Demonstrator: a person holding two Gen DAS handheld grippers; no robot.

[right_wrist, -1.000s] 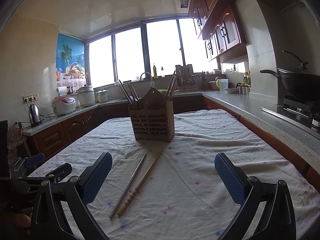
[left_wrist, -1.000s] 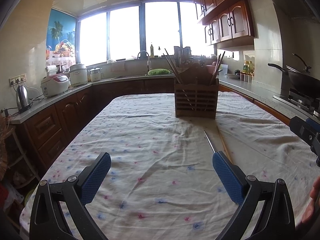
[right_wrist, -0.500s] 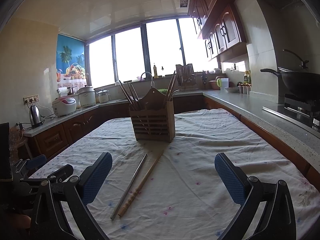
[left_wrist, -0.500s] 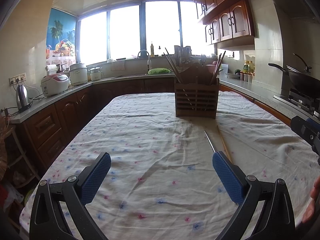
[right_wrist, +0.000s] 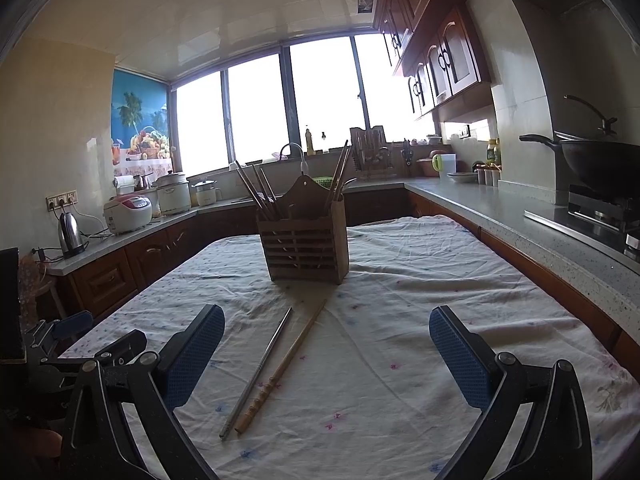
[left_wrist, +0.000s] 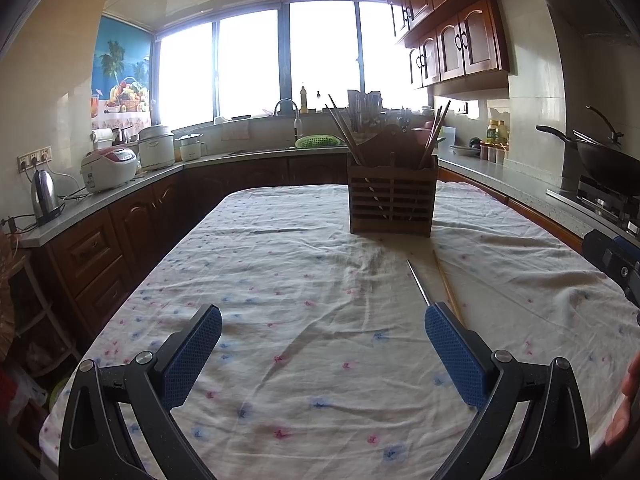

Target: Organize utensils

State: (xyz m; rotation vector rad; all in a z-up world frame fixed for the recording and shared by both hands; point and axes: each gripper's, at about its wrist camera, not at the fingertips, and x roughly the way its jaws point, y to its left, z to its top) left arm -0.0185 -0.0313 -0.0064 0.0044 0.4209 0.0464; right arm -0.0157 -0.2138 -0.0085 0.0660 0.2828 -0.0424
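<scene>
A slatted wooden utensil holder (right_wrist: 305, 249) with several chopsticks in it stands mid-table; it also shows in the left wrist view (left_wrist: 391, 204). A metal chopstick (right_wrist: 258, 370) and a wooden chopstick (right_wrist: 282, 366) lie side by side on the cloth in front of it. In the left wrist view the metal chopstick (left_wrist: 418, 282) and the wooden chopstick (left_wrist: 446, 284) run under the right finger. My right gripper (right_wrist: 327, 354) is open and empty, hovering over the two chopsticks. My left gripper (left_wrist: 323, 354) is open and empty, left of them.
The table carries a white floral cloth (left_wrist: 304, 320). Dark wooden cabinets and grey counters ring the table, with a rice cooker (left_wrist: 108, 168) and kettle (left_wrist: 44, 196) on the left and a wok (right_wrist: 600, 160) on the stove at right. The left gripper's body (right_wrist: 80, 348) shows beside the right one.
The right wrist view has tilted up a little, so the holder and chopsticks sit slightly lower in frame. The left gripper has barely moved. Both stay open.
</scene>
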